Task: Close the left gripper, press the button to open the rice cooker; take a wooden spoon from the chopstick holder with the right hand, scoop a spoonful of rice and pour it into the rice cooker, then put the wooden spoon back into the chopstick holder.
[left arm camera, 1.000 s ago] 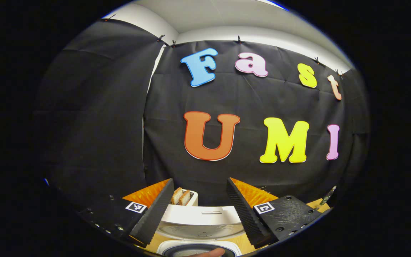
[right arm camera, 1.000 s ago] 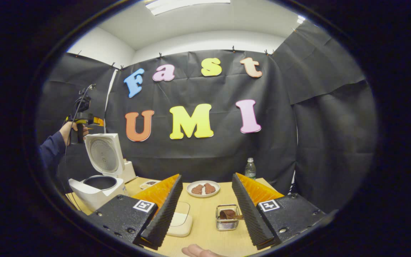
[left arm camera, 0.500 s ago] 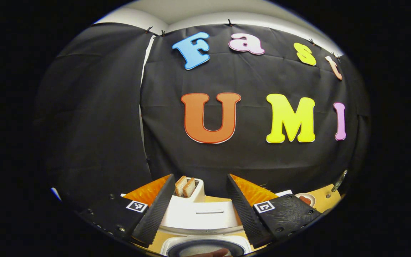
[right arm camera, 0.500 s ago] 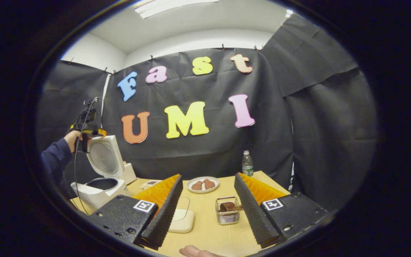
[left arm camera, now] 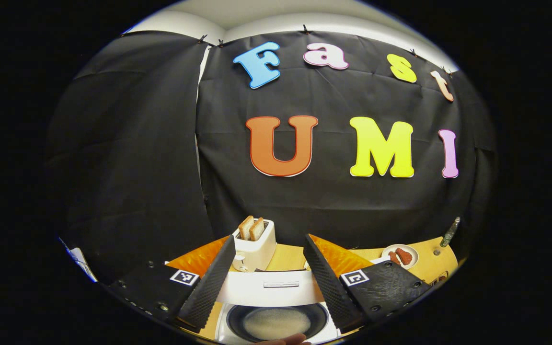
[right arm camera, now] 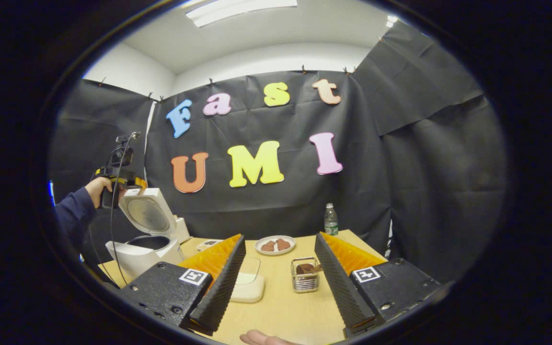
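Rice cooker (right arm camera: 143, 249): it stands at the left edge of the table (right arm camera: 285, 306), lid (right arm camera: 149, 213) swung up on its rear hinge, so the button step reads as done and the inner pot (left arm camera: 276, 322) is exposed from above, a pale layer visible in its bottom. The left gripper (left arm camera: 269, 282) hangs over the pot with its fingers wide apart and nothing between them, the raised lid's top edge crossing the gap; in the right gripper view it appears high beside the lid, held by a hand (right arm camera: 96, 186) in a dark sleeve. The right gripper (right arm camera: 280, 282) hovers over the table's near edge, jaws likewise spread and empty, aimed toward the wire chopstick holder (right arm camera: 304, 281) in the middle of the table, which holds a dark brown utensil (probably the wooden spoon, though too small to confirm). A shallow white tray (right arm camera: 247, 287) lies just left of the holder. A toaster (left arm camera: 254, 244) with bread stands behind the cooker near the far edge. The spoon pickup is judged the step in hand; the spread jaws suit that approach.
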`<state>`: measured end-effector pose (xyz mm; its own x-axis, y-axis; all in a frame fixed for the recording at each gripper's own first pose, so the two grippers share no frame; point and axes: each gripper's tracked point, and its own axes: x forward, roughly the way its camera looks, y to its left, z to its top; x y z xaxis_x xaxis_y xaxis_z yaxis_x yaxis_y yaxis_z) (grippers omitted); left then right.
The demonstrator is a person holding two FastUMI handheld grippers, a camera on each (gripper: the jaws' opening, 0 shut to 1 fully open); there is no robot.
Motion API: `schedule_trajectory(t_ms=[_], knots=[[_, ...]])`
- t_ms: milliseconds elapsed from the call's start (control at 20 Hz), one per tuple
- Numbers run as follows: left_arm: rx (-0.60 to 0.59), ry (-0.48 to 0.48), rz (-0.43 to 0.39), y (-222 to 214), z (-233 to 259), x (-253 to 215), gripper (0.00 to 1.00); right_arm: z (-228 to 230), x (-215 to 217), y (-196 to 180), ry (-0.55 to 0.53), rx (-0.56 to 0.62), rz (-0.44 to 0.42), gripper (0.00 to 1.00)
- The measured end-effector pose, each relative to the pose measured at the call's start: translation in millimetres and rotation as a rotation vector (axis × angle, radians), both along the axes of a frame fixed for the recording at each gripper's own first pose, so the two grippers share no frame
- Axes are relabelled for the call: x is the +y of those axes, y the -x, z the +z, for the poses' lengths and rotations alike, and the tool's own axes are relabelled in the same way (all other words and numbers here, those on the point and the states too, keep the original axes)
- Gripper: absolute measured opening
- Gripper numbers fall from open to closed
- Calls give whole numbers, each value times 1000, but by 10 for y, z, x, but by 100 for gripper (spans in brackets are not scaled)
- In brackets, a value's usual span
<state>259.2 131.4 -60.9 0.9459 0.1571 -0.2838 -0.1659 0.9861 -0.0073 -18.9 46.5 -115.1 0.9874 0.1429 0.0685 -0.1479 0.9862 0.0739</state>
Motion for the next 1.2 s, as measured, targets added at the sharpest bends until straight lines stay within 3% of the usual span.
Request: schedule_trajectory(t_ms=[400, 700, 1000, 1200], knots=[[57, 6, -24, 580, -411, -149, 90, 134, 86, 395, 24, -35, 33, 94], [202, 36, -33, 862, -760, -245, 91, 112, 171, 410, 28, -24, 44, 94], [225, -36, -60, 1171, -1104, -350, 92, 164, 167, 416, 26, -52, 37, 94], [280, -10, -87, 1338, -1403, -467, 91, 113, 111, 370, 31, -41, 21, 94]])
